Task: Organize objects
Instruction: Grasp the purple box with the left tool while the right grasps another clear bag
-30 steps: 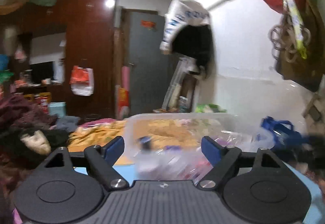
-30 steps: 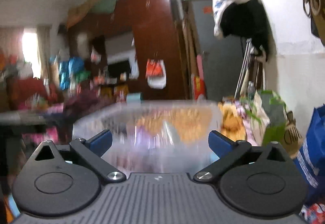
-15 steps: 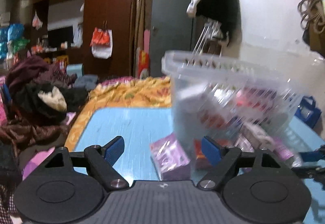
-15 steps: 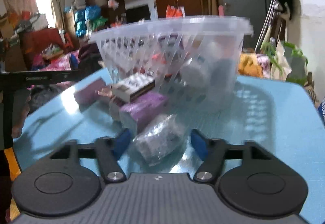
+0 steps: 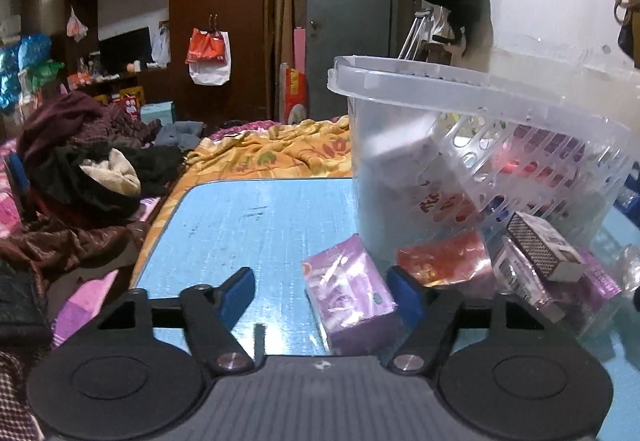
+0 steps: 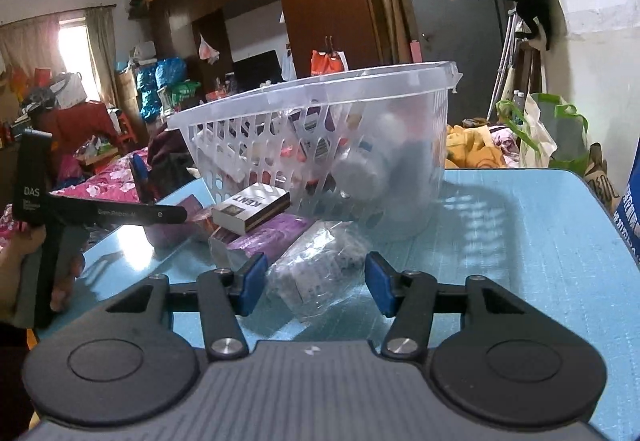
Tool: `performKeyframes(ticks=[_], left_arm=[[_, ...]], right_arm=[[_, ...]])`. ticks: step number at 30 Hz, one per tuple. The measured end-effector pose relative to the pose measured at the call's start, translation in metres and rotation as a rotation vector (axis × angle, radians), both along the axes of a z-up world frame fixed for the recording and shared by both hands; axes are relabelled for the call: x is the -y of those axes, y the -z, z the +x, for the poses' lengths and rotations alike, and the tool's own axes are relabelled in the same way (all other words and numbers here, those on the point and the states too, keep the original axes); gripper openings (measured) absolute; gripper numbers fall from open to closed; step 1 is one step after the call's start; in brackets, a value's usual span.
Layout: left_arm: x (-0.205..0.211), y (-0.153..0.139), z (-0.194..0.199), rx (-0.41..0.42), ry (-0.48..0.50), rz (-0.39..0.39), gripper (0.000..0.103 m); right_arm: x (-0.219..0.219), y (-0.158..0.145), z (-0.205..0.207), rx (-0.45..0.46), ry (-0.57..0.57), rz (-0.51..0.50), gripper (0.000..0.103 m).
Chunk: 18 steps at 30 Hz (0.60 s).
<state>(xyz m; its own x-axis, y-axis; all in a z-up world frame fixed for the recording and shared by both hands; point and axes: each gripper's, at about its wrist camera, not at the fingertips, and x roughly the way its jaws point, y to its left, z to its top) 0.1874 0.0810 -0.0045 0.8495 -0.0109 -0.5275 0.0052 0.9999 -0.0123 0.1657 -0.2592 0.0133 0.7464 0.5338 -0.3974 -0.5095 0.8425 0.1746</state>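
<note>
My left gripper [image 5: 320, 291] sits low and level over the blue table [image 5: 248, 225], jaws wide, nothing clamped; a purple packet [image 5: 348, 297] lies between the fingers, toward the right one. Clear basket [image 5: 480, 145] at 1 o'clock, tilted, propped on loose packs. My right gripper [image 6: 314, 287] is also level, jaws wide, with a clear plastic bag [image 6: 316, 265] in the gap, ungripped. KENT box [image 6: 250, 207] at 11 o'clock, touching the basket.
</note>
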Motion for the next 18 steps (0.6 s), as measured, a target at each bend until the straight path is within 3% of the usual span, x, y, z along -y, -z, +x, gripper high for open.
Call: performKeyframes(ticks=[4, 9, 10, 11, 12, 18], left_arm=[[-0.004, -0.002, -0.001, 0.011, -0.028, -0.038, 0.065], [0.003, 0.001, 0.009, -0.038, -0.005, 0.004, 0.064], [0.006, 0.002, 0.010, -0.047, 0.002, 0.010, 0.062], [0.006, 0.002, 0.010, -0.048, 0.006, 0.010, 0.048], [0.006, 0.001, 0.008, -0.043, 0.005, 0.005, 0.045], [0.000, -0.007, -0.020, 0.085, -0.004, -0.046, 0.045]], right_arm=[[-0.001, 0.000, -0.001, 0.007, -0.006, -0.002, 0.057], [-0.001, -0.001, -0.001, 0.011, -0.013, -0.001, 0.057], [-0.001, -0.001, -0.001, 0.012, -0.013, -0.001, 0.057], [-0.001, -0.001, -0.002, 0.014, -0.013, 0.000, 0.057], [-0.001, -0.001, -0.002, 0.016, -0.013, 0.000, 0.057], [0.002, -0.002, -0.008, 0.053, 0.000, 0.013, 0.057]])
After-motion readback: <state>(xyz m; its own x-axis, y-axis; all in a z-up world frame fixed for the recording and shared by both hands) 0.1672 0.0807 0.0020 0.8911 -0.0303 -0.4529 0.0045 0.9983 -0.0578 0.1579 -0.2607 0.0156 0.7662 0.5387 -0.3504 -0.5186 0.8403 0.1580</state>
